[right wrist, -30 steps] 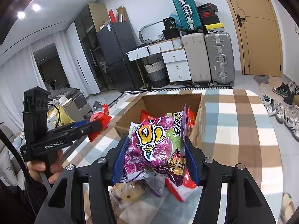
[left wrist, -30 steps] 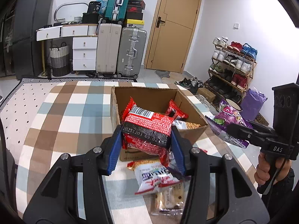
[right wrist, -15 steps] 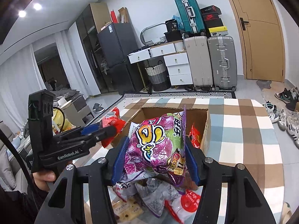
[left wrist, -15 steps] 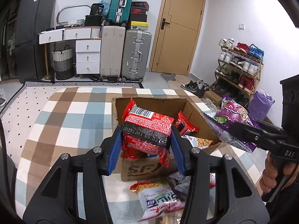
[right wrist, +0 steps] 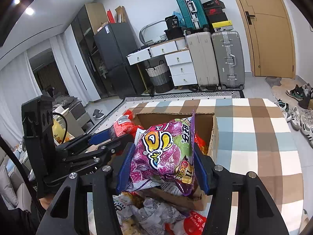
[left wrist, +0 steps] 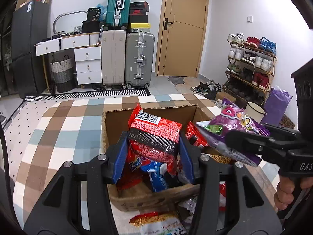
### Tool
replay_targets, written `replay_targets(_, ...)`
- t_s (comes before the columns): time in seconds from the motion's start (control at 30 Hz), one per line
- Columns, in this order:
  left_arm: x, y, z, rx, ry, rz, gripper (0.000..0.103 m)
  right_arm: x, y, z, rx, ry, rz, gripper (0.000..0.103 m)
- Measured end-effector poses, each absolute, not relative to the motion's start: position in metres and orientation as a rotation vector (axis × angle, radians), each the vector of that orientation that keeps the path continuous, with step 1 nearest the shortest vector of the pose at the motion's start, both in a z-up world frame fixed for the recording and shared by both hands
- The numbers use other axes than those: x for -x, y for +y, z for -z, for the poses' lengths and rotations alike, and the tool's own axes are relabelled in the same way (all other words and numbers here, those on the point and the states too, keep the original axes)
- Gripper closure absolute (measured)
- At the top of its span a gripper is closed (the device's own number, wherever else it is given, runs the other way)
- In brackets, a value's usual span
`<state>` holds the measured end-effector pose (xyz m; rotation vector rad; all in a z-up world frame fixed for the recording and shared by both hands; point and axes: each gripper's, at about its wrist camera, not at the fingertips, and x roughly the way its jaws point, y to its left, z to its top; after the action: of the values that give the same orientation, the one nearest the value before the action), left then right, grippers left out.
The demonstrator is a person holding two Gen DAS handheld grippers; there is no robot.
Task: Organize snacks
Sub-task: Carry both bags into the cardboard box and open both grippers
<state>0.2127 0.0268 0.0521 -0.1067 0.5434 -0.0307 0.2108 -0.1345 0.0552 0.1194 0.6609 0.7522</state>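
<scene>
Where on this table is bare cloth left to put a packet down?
The checked cloth left of the cardboard box, and the stretch right of it, are bare. Loose packets crowd the near edge before the box.

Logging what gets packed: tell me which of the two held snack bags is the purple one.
The purple candy bag is in the right gripper, over the cardboard box. The left gripper holds the red barcoded packet.

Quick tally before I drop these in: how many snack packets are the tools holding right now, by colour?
red packet, in the left tool: 1
purple packet, in the right tool: 1
Total: 2
</scene>
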Motion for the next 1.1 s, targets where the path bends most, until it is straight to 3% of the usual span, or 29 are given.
replay_targets(0.83,-0.243,0.056,-0.013,0.143,0.6,-0.005,0.057,-0.259,-0.09,-0.019,-0.029,0.733,-0.689,0.044)
replay_targets(0.93,-0.241,0.057,-0.014,0.161,0.6,0.012,0.056,-0.262,-0.091,-0.019,-0.031,0.739,-0.675,0.038)
replay_targets(1.1,-0.241,0.058,-0.014,0.163,0.604,0.016,0.056,-0.251,-0.095,-0.03,-0.002,0.682,-0.685,0.017)
